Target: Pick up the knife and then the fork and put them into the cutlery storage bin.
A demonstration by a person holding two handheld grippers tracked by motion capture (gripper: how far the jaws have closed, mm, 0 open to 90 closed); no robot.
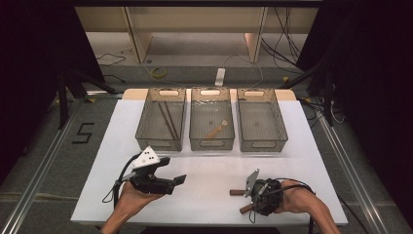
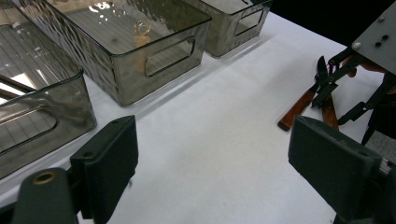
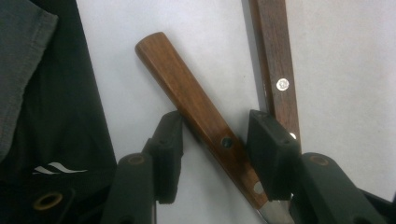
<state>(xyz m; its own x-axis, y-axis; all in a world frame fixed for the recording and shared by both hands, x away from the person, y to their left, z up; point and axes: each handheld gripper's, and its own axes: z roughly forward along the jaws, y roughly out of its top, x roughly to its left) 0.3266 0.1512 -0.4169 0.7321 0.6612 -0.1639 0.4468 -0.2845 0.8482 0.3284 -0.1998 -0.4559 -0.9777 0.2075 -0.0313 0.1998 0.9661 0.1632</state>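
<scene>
Table edge: the white table (image 1: pixel 209 175) is bounded at its near edge just below both hands; the right gripper (image 1: pixel 258 192) is placed close to that edge.
Open room: a bare strip of table is left between the grippers and the row of three clear bins (image 1: pixel 209 124) at the far side.
Left gripper (image 1: pixel 165 183): held above the table at the left, jaws set wide apart, nothing between them.
Right gripper: lowered over two wooden-handled knives (image 3: pixel 201 107), jaws partly apart.
Near knife: in the right gripper view, its brown handle is seen slanting between the two pads; the left pad is seen at or just beside the handle, and a firm grip cannot be confirmed.
Second knife (image 3: pixel 275 60): lying just beside the right pad, outside the jaws.
Bin contents: dark sticks (image 1: pixel 168 119) in the left bin, a wooden utensil (image 1: pixel 216 129) in the middle bin.
</scene>
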